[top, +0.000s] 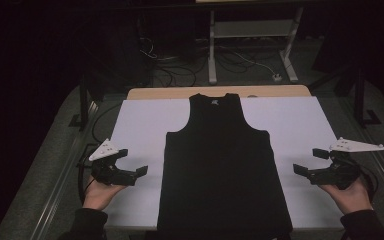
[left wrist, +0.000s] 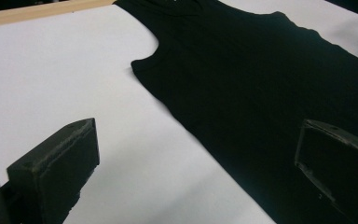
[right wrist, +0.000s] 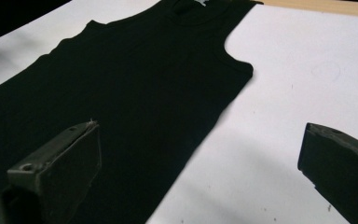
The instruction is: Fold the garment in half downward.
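Observation:
A black sleeveless top (top: 222, 165) lies flat on the white table cover (top: 140, 120), neck toward the far edge, hem at the near edge. My left gripper (top: 132, 162) hovers open just left of the garment's side seam, holding nothing. My right gripper (top: 311, 161) hovers open just right of the other side seam, also holding nothing. In the left gripper view the top (left wrist: 261, 84) spreads ahead and under the right jaw, between wide jaws (left wrist: 196, 154). In the right gripper view the top (right wrist: 135, 84) lies under the left jaw, with the gripper (right wrist: 200, 154) spread wide.
The wooden table edge (top: 220, 92) shows beyond the white cover. Behind the table stand a metal frame (top: 250, 45) and loose cables on the floor (top: 175, 65). Bare white cover lies on both sides of the garment.

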The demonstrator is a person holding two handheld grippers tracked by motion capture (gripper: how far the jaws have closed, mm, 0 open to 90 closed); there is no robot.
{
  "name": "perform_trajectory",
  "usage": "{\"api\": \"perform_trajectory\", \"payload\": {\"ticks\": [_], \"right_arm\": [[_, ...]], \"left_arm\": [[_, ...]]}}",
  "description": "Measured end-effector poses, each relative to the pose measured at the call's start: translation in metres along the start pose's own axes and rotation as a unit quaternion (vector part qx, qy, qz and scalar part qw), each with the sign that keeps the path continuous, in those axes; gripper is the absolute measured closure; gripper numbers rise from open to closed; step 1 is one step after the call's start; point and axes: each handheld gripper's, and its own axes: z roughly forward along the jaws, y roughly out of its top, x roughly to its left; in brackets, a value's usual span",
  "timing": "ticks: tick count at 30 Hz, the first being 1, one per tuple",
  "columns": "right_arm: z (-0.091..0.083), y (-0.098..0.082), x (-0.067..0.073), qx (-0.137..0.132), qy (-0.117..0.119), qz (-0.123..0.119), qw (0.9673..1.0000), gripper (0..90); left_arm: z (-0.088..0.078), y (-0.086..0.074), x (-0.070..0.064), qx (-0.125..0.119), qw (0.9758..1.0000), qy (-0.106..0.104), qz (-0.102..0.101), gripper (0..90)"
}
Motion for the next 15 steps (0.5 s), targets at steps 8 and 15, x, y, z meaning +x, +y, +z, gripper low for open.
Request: {"api": "perform_trajectory", "payload": {"ticks": [8, 15], "right_arm": [[0.001, 0.012, -0.001, 0.008, 0.012, -0.003, 0.9999, 0.0], [0.004, 0.022, -0.003, 0.013, 0.008, -0.006, 0.9999, 0.0]], "left_arm": [[0.004, 0.009, 0.008, 0.009, 1.0000, 0.003, 0.001, 0.0], [0.010, 0.014, 0.015, 0.024, 0.9997, 0.004, 0.002, 0.0]]}}
